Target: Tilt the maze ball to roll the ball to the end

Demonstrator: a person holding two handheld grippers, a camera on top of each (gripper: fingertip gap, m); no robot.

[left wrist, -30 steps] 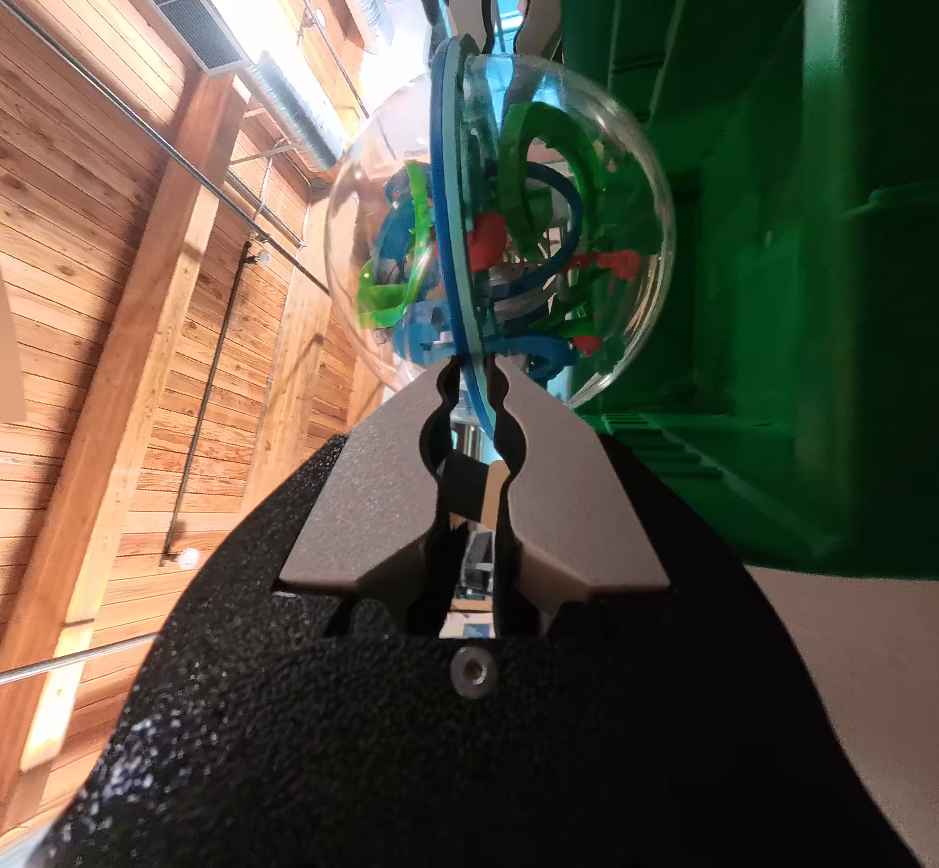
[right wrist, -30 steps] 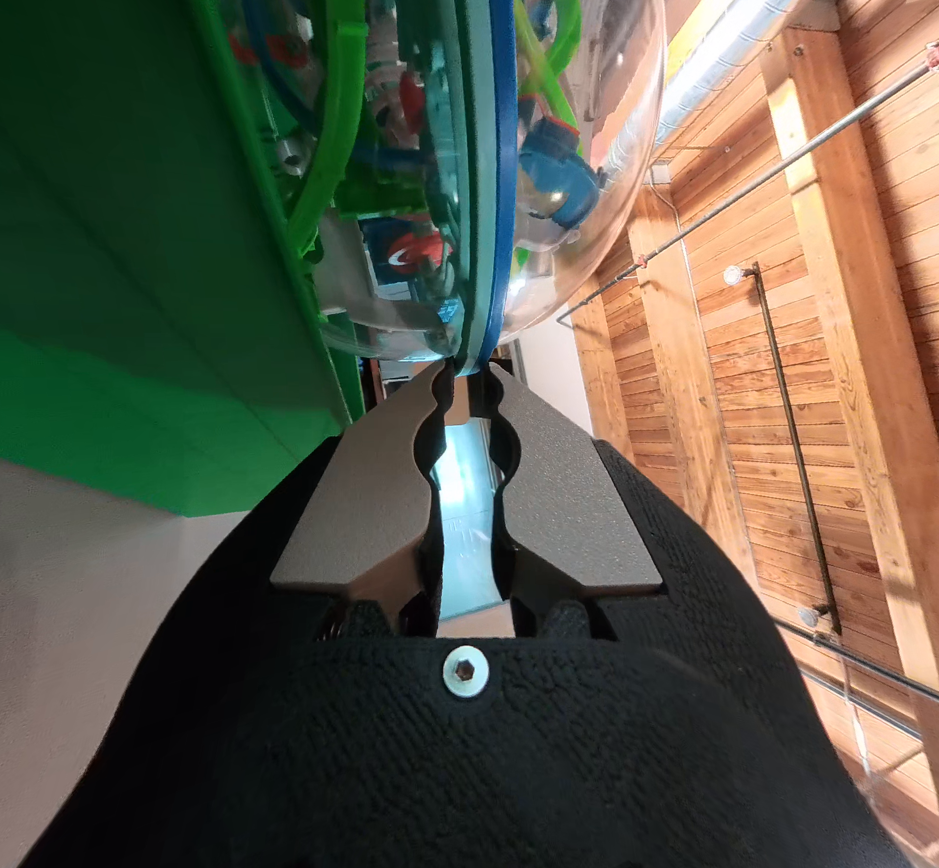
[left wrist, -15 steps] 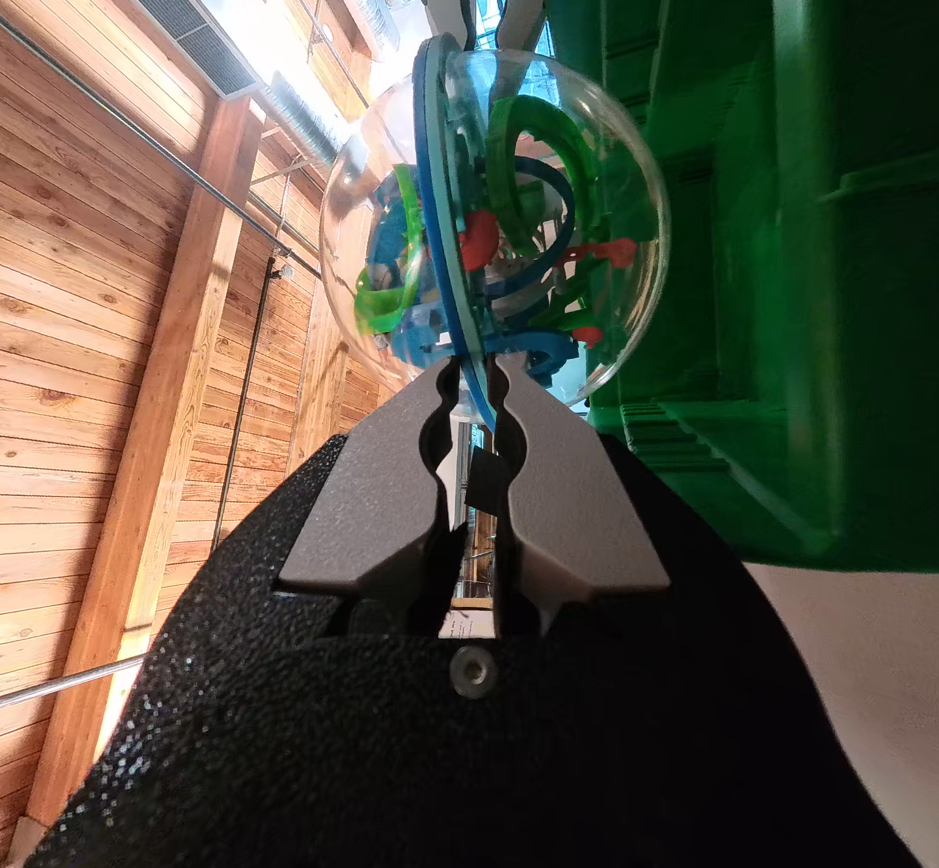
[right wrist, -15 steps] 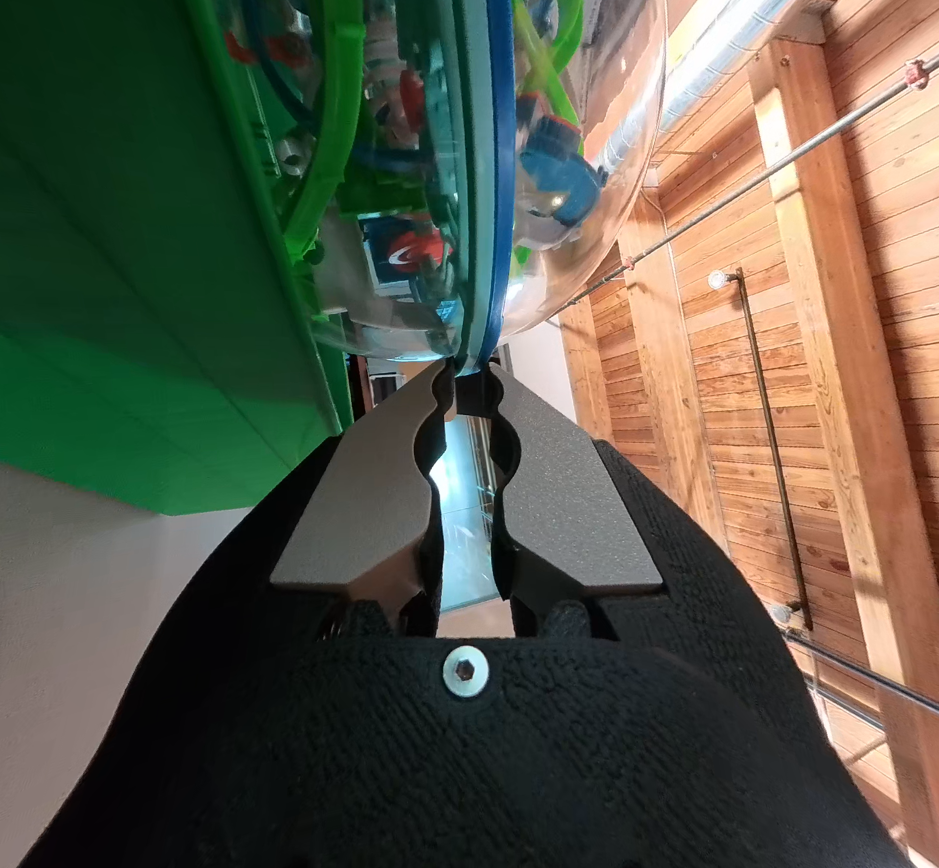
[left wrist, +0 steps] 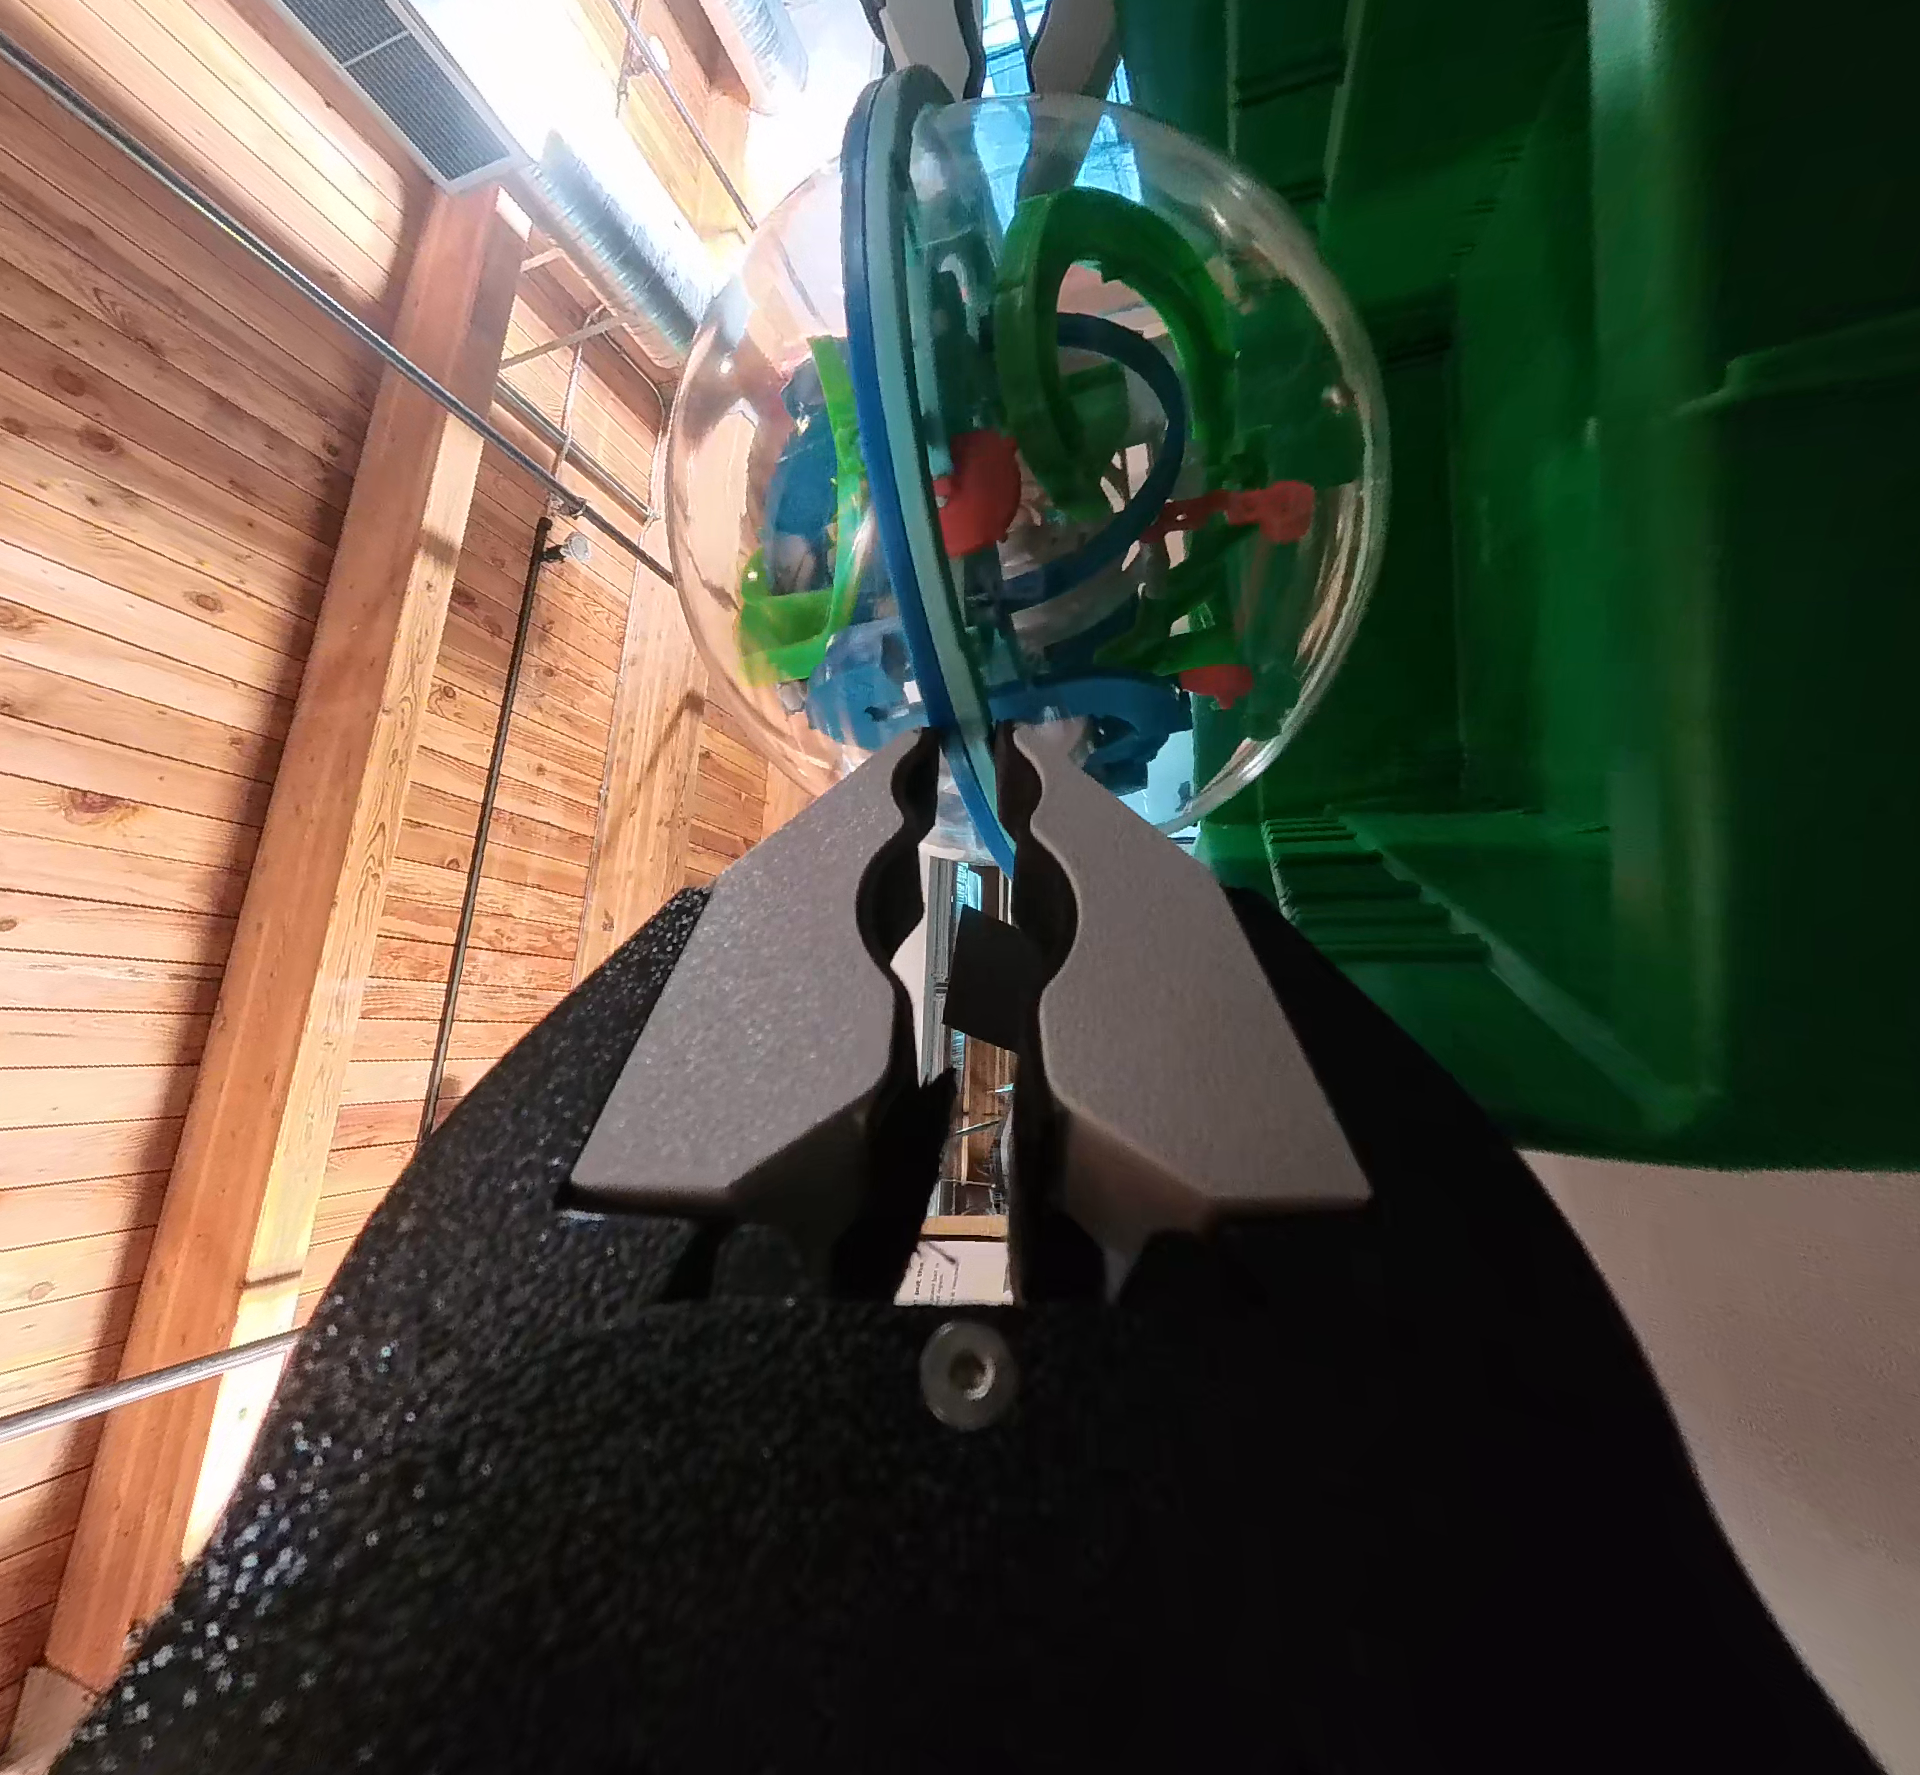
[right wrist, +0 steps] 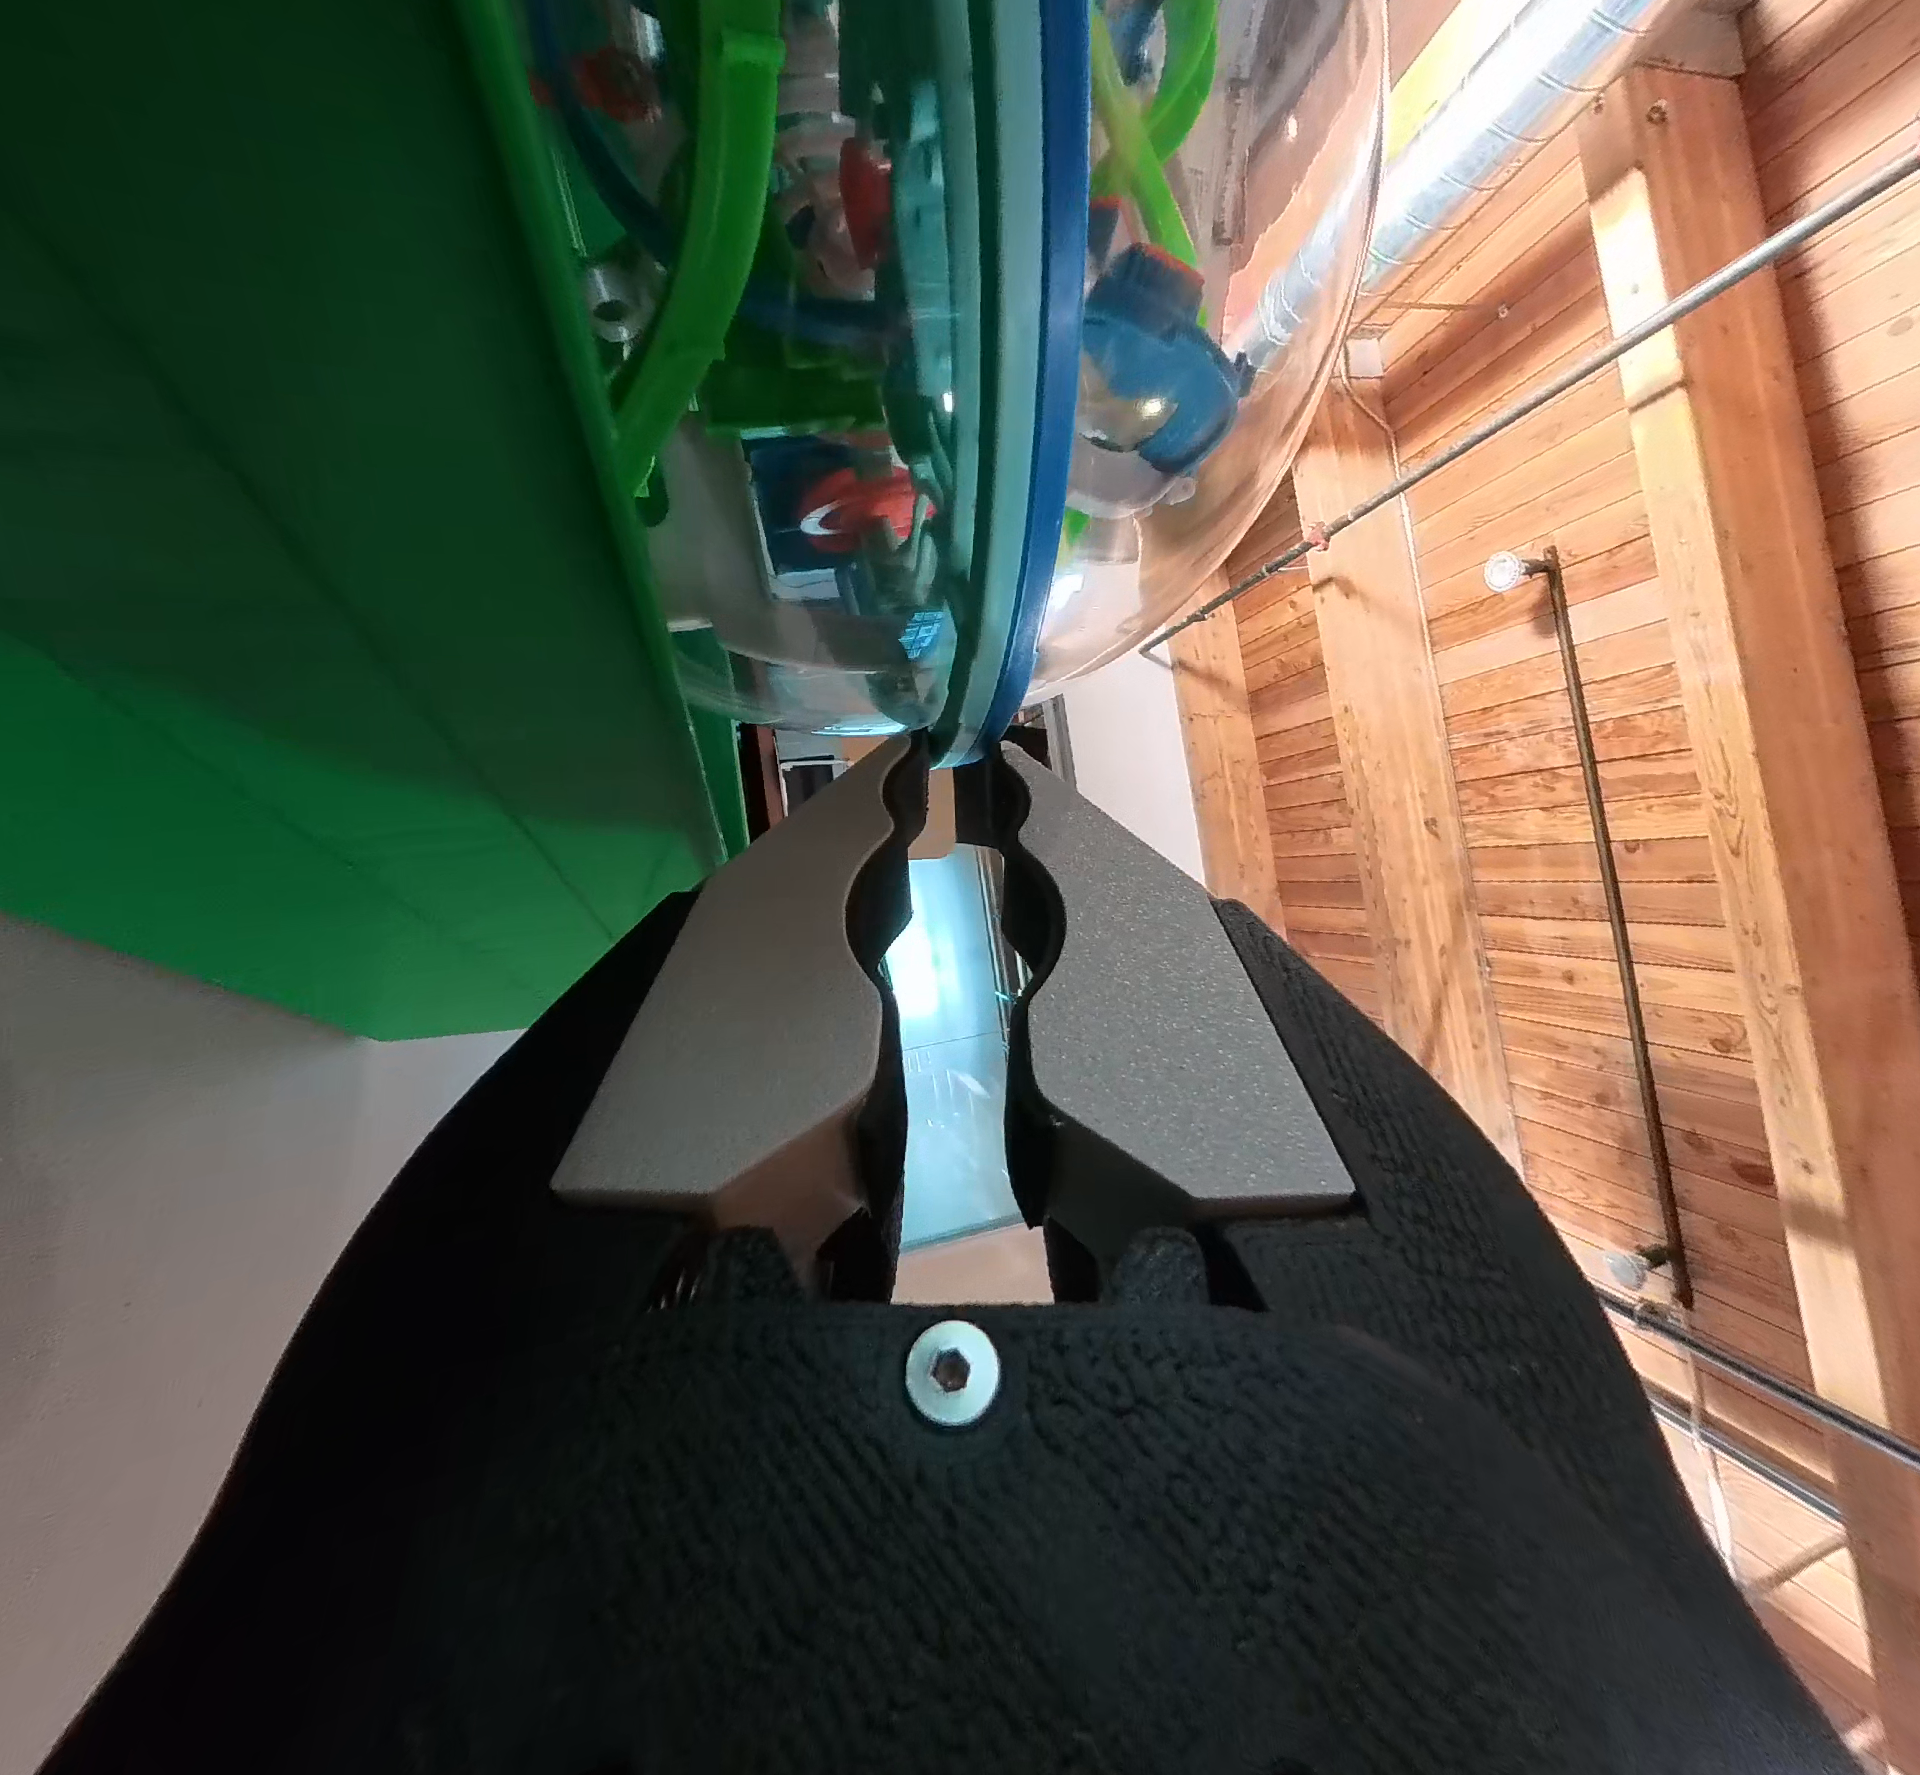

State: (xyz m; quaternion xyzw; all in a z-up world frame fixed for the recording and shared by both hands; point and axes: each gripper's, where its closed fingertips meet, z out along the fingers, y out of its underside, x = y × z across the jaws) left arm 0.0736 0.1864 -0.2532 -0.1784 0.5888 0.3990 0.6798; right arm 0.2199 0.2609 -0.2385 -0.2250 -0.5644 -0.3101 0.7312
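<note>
Right now the maze ball (left wrist: 1029, 468) hangs in the air between the two tools, directly ahead of each along its fingers — the left gripper (left wrist: 966, 769) is clenched on the blue rim (left wrist: 883, 437) at one side, and the right gripper (right wrist: 961, 769) pinches the same rim (right wrist: 1055, 323) at the opposite side. So the line from one grip to the other runs across the sphere, and neither hand is nearer; any tilt would, I judge, have to pivot about that line or come from raising one grip against the other. Inside the clear shell sit green, blue and red tracks; the small ball itself I cannot pick out. A green bin (left wrist: 1662, 582) stands just beside the sphere — its contents are hidden.
</note>
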